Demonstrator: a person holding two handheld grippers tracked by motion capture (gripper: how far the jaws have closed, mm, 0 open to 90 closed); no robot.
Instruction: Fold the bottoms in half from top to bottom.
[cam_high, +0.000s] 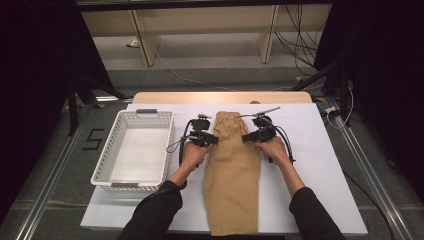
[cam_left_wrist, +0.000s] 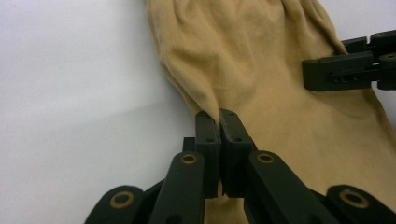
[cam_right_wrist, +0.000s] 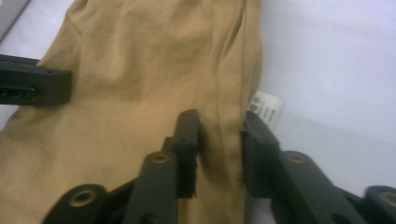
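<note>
Tan trousers (cam_high: 233, 170) lie lengthwise on the counter (cam_high: 320, 165) right of the white basket (cam_high: 135, 150), my left claw (cam_left_wrist: 219, 122) pinched shut on one edge while my right claw (cam_right_wrist: 219, 128) straddles the other half-open, so lifting now may drag them askew.

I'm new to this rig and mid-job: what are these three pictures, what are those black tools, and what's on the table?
A person sits at a table with a hand-held gripper in each hand.

The high view looks down from above. It shows a tan garment lying flat on the white table cover, with a white basket to its left.

The other two pictures come from cameras riding on the grippers. The left hand-held gripper is shut, pinching the garment's edge. The right hand-held gripper has its jaws apart, straddling the opposite edge near a white label. It has not closed yet.
</note>
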